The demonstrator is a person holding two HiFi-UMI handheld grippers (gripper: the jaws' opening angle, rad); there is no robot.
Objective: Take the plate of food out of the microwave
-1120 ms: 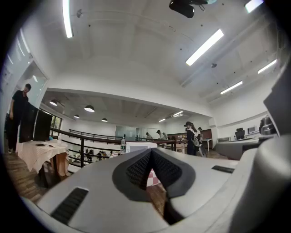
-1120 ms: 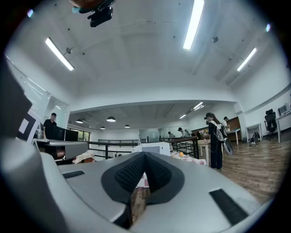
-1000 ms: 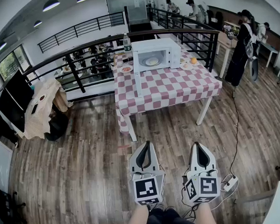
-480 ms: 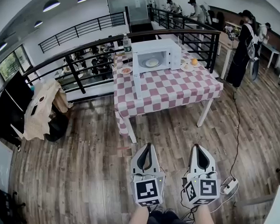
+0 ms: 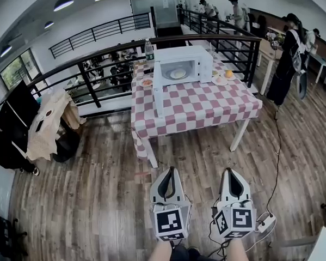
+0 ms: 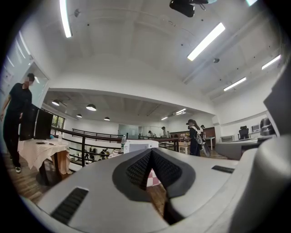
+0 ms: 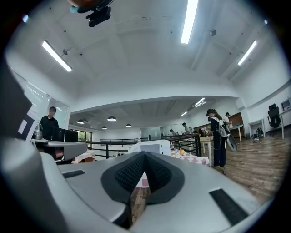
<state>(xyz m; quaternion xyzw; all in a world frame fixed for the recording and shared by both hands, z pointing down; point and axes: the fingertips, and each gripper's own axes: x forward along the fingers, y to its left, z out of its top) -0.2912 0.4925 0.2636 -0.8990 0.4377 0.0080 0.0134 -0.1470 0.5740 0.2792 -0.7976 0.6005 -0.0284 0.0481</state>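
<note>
While the plate of food point(image 5: 177, 73) sits inside the open microwave point(image 5: 198, 59) on the checkered table point(image 5: 205, 104), well ahead of both tools, the left gripper point(image 5: 168, 173) and right gripper point(image 5: 232, 174) show jaws pressed together, empty.

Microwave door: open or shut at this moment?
Open: the door of the microwave stands swung out, and the plate of food shows inside.

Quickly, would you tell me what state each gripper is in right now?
Left gripper: closed, holding nothing.
Right gripper: closed, holding nothing.
</note>
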